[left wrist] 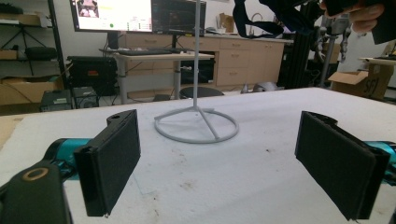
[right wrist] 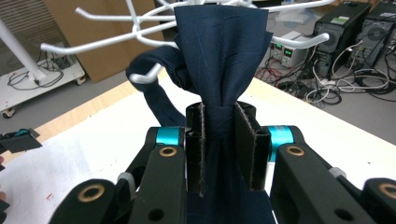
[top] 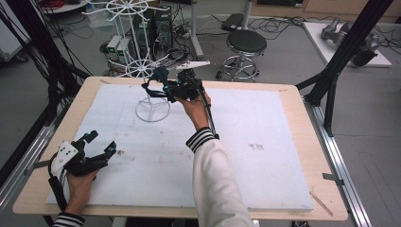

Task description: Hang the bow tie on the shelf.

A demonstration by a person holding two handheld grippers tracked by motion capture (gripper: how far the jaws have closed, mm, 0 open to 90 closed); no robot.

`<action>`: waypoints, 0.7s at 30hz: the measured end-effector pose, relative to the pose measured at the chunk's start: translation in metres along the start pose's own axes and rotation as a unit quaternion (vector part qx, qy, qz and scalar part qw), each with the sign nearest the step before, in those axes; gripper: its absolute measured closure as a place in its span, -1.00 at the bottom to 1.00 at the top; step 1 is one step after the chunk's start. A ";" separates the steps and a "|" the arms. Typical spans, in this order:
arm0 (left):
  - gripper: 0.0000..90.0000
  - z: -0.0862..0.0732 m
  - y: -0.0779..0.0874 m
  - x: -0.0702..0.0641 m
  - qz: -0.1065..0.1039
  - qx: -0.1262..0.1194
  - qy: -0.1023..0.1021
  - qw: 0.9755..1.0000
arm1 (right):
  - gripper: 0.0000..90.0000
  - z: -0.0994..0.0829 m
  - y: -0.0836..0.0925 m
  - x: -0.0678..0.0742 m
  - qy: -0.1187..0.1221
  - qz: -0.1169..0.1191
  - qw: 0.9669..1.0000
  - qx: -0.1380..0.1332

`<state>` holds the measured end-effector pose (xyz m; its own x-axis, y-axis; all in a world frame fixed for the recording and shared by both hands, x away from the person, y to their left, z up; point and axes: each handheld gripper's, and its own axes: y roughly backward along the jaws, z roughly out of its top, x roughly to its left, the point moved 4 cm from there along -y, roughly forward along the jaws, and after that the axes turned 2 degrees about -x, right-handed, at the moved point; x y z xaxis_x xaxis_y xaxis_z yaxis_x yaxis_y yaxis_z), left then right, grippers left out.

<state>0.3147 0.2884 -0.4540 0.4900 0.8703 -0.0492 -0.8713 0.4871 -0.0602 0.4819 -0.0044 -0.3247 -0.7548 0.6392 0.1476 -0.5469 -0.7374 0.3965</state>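
The right gripper [right wrist: 219,140], clenched on a navy tie [right wrist: 219,51], holds it at the white rack [top: 152,97] near the surface's [top: 265,142] far edge. The left gripper [top: 97,146] rests released near the front-left corner.

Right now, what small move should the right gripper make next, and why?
Probably ease the navy cloth further over the white rack's hook. The right gripper is shut on it, and the cloth looks only partly draped there.
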 end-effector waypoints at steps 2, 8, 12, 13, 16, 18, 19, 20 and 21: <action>-0.68 0.000 0.000 0.000 0.000 0.000 0.000 1.000 | 0.65 -0.001 -0.002 0.001 0.004 0.000 1.000 0.004; -0.68 0.000 0.000 0.000 0.000 0.000 -0.001 1.000 | 0.57 -0.003 -0.003 0.003 0.010 0.007 1.000 0.016; -0.68 0.000 0.000 0.000 0.001 -0.001 -0.001 1.000 | 0.05 -0.003 -0.001 0.006 0.018 0.020 0.999 0.022; -0.68 0.000 0.000 0.000 0.002 -0.002 -0.002 1.000 | -0.11 -0.003 0.000 0.007 0.026 0.019 0.999 0.021; -0.68 0.000 0.000 -0.001 0.002 -0.004 -0.001 1.000 | -0.42 -0.002 0.005 0.010 0.035 0.023 0.999 0.022; -0.68 0.000 0.000 0.000 0.002 -0.003 -0.002 1.000 | -0.57 -0.001 0.011 0.012 0.034 0.017 0.999 0.024; -0.68 0.000 0.000 0.000 0.001 -0.003 -0.001 1.000 | -0.60 -0.001 0.015 0.013 0.034 0.019 0.999 0.025; -0.68 0.000 0.000 0.001 0.001 -0.002 0.003 1.000 | -0.65 -0.001 0.019 0.014 0.032 0.020 0.999 0.028; -0.68 0.000 0.000 0.002 0.002 -0.002 0.009 1.000 | -0.69 -0.001 0.024 0.015 0.033 0.019 0.999 0.032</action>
<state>0.3155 0.2899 -0.4539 0.4874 0.8706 -0.0665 -0.8728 0.4837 -0.0646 0.4578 -0.0126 -0.3140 -0.7977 0.5940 0.1041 -0.4949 -0.7435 0.4498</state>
